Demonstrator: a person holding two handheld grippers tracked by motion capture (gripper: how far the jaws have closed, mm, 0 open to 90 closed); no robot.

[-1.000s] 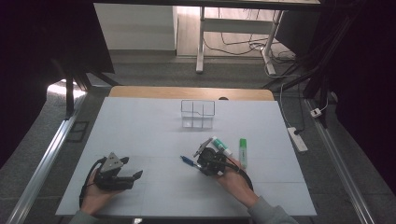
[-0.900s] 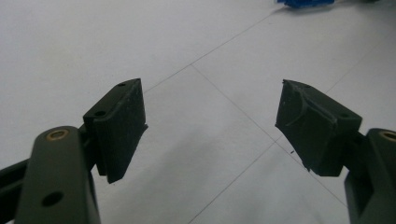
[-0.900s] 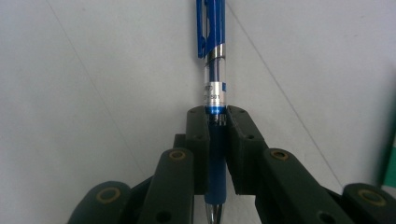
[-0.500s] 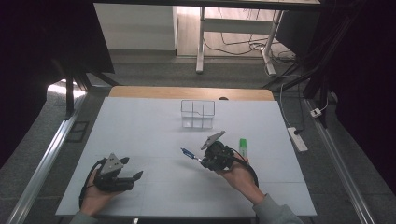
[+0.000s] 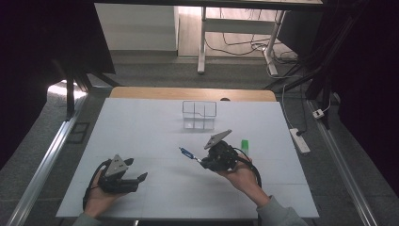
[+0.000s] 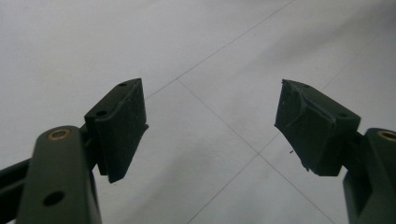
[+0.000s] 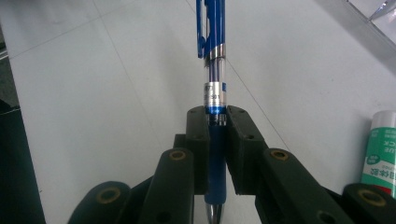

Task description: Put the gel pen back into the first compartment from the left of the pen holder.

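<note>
Lifted since a second ago, my right hand-held gripper (image 5: 200,160) clamps the blue pen (image 7: 213,74) above the bench (image 5: 141,132). Left hand-held gripper (image 6: 210,126) rests open. Next, probably the clear organiser (image 5: 199,114).

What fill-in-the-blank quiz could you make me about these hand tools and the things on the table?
1. The right tool is shut on a blue ____.
2. The left tool is ____ and holds nothing.
3. The glue stick with the green label lies on the ____.
4. The clear box stands ____ from the person than both tools.

Missing words: pen; open; table; farther
</note>
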